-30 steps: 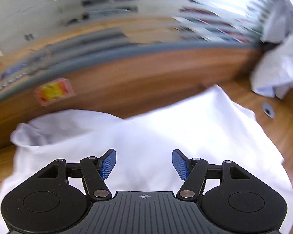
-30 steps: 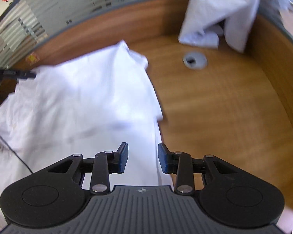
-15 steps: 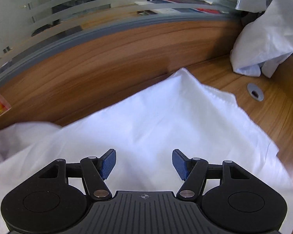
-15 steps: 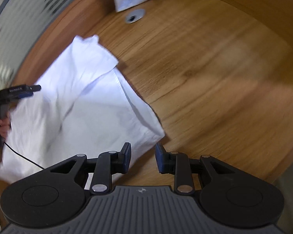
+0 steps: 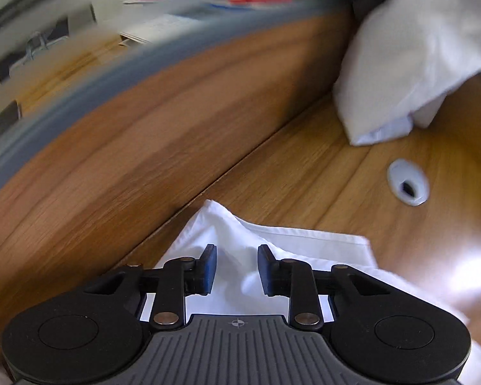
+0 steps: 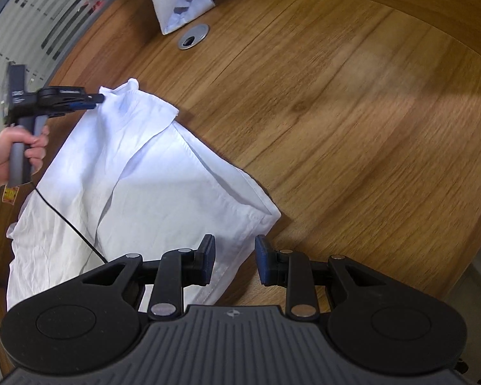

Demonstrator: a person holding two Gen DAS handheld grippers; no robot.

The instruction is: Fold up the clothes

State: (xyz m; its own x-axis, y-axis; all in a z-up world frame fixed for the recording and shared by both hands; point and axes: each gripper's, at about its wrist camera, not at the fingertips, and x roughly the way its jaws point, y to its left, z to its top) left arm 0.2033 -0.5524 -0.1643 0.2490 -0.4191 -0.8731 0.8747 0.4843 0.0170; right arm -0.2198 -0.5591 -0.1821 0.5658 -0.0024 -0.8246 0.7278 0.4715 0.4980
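Shirt (image 6: pixel 150 186) lay limp and light at frame left, thin cloth.
Left gripper (image 6: pixel 93 101) and right gripper (image 6: pixel 234 258) were both released; hemmed corners looked the best hold.

Ahead of your right tongs (image 6: pixel 234 263) and out to their right lies the wooden desk (image 6: pixel 352 128), with a round grey cable hole (image 6: pixel 193 36) set in it far ahead and a little left. From your left tongs (image 5: pixel 234 269) a wooden back panel (image 5: pixel 144 147) rises off the desk ahead and to the left, capped by a grey rail (image 5: pixel 80 99) with blurred striped glass (image 5: pixel 48 16) above it. A small yellow and red sticker (image 6: pixel 9 194) shows far left of your right tongs.
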